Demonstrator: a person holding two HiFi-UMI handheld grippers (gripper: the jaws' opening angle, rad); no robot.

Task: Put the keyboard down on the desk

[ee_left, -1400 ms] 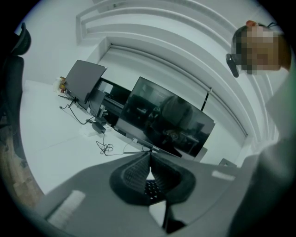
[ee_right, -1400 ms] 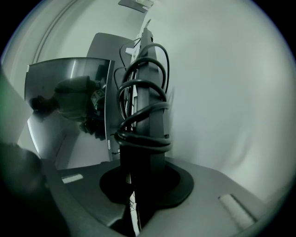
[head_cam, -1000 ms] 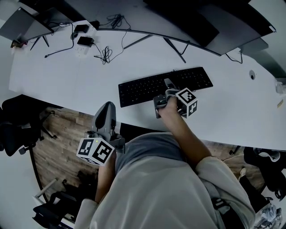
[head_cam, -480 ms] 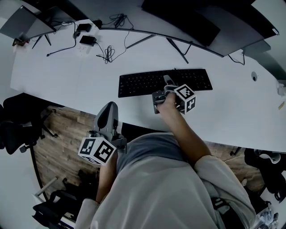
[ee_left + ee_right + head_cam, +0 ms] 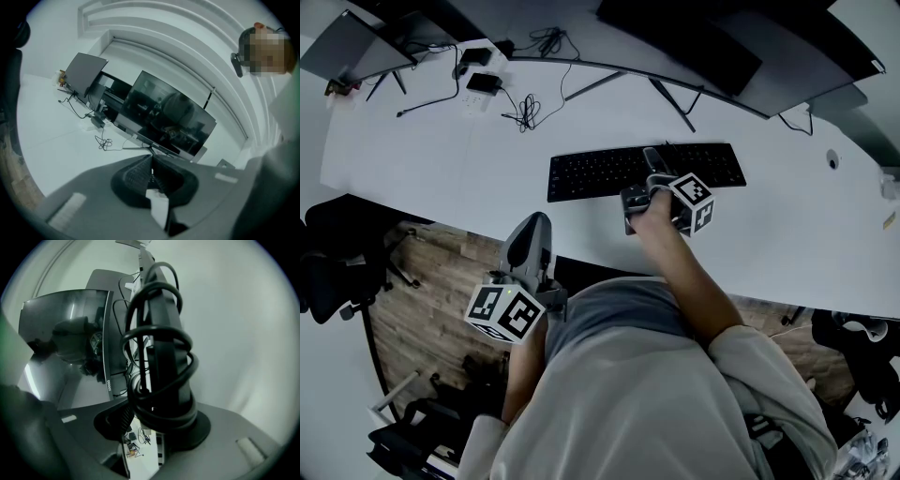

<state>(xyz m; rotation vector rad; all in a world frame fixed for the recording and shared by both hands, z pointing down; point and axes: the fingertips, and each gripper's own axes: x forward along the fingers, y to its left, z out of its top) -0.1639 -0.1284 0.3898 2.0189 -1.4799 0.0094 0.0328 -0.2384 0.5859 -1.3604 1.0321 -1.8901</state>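
The black keyboard (image 5: 600, 173) lies flat on the white desk (image 5: 422, 159), long side left to right. My right gripper (image 5: 652, 167) is at the middle of its near edge, jaws astride it and opening. In the right gripper view the keyboard (image 5: 161, 333) stands edge-on between the jaws of the right gripper (image 5: 154, 422), with a black cable (image 5: 136, 333) looped round it. A gap shows between the left pad (image 5: 124, 416) and the keyboard. My left gripper (image 5: 531, 232) hangs off the desk's near edge by my body, shut and empty (image 5: 151, 176).
A dark monitor (image 5: 694, 42) on a stand is at the back. A laptop (image 5: 347, 52) is at the far left, with a power strip (image 5: 478, 84) and loose cables (image 5: 525, 112) near it. Black chairs (image 5: 337, 253) stand on the wooden floor at the left.
The keyboard and my right gripper have shifted a little farther onto the desk, and the keyboard now lies level. My left gripper has barely moved.
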